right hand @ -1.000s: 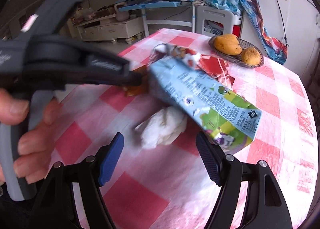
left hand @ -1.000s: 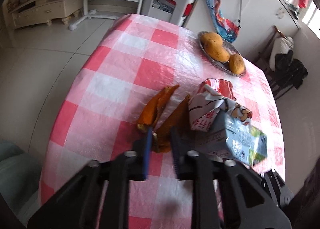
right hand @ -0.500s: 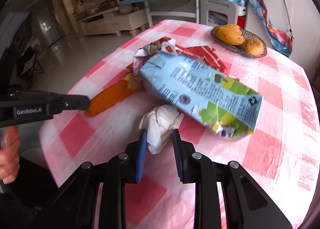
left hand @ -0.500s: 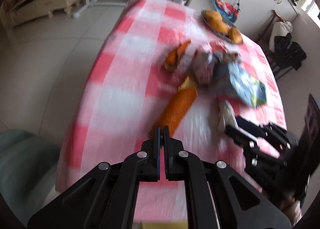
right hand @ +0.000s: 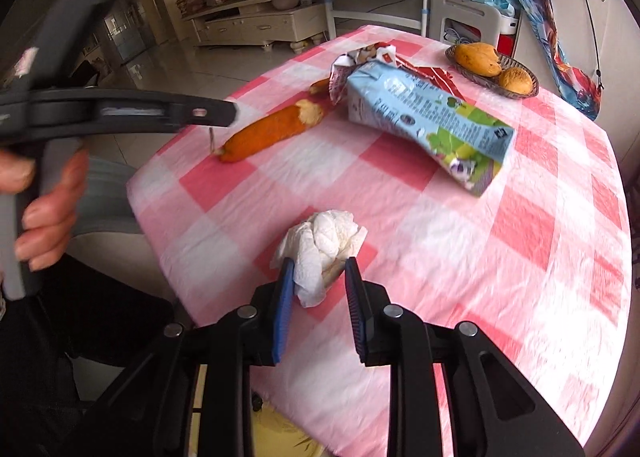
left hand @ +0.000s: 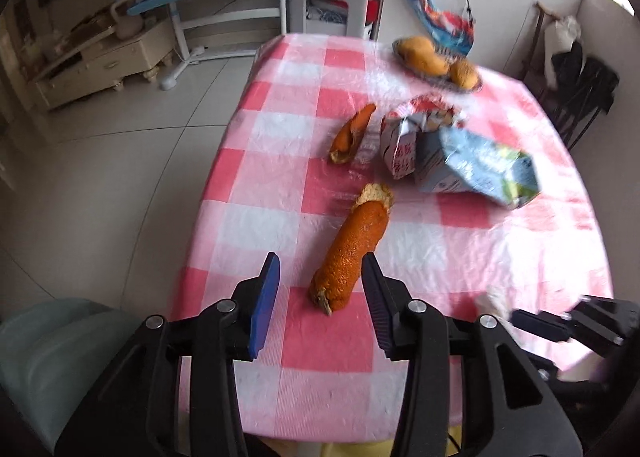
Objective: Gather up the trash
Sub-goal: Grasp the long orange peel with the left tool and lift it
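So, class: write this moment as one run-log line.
left gripper: open, opening, astride orange peel | right gripper: shut on tissue wad | carton: on table

a table under a pink-and-white checked cloth (right hand: 532, 241) carries the litter: a long orange peel (left hand: 352, 253) near the front edge, a smaller peel (left hand: 352, 133) further back, a red-and-white wrapper (left hand: 404, 141) touching a flattened blue carton (right hand: 428, 117), and a basket of fruit (right hand: 494, 67) at the far side.

Left tool (left hand: 320, 277) agape, right tool (right hand: 316, 277) clamped.
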{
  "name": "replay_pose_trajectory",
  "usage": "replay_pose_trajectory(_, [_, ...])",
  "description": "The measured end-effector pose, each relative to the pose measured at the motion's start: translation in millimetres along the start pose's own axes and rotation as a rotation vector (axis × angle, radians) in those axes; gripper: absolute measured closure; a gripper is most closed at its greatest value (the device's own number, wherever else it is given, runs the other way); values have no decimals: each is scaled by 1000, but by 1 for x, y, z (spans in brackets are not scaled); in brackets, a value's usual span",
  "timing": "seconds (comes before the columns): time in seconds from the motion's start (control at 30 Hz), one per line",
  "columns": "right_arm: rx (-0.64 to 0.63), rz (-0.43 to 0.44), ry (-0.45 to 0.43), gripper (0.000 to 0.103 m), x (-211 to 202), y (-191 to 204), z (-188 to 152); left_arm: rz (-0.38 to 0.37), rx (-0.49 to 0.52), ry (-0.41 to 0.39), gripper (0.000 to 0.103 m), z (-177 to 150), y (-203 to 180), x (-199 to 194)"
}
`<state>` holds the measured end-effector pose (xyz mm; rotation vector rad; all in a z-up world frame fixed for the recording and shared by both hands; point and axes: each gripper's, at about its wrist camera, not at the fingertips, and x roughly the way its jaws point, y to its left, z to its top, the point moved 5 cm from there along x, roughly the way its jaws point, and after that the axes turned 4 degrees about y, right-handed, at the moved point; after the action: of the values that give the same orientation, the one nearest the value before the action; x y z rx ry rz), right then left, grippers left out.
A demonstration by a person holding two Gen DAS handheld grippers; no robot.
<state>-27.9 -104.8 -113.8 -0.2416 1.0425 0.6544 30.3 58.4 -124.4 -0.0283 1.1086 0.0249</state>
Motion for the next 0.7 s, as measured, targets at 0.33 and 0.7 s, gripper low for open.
replay_pose_trajectory(0.33, [2, 9, 6, 76, 12, -2, 7, 3, 66, 50, 78, 3, -21, 33])
replay_pose_trajectory(0.7, [4, 40, -19, 76, 3, -2, 7, -159, -76, -59, 85, 6, -12, -5])
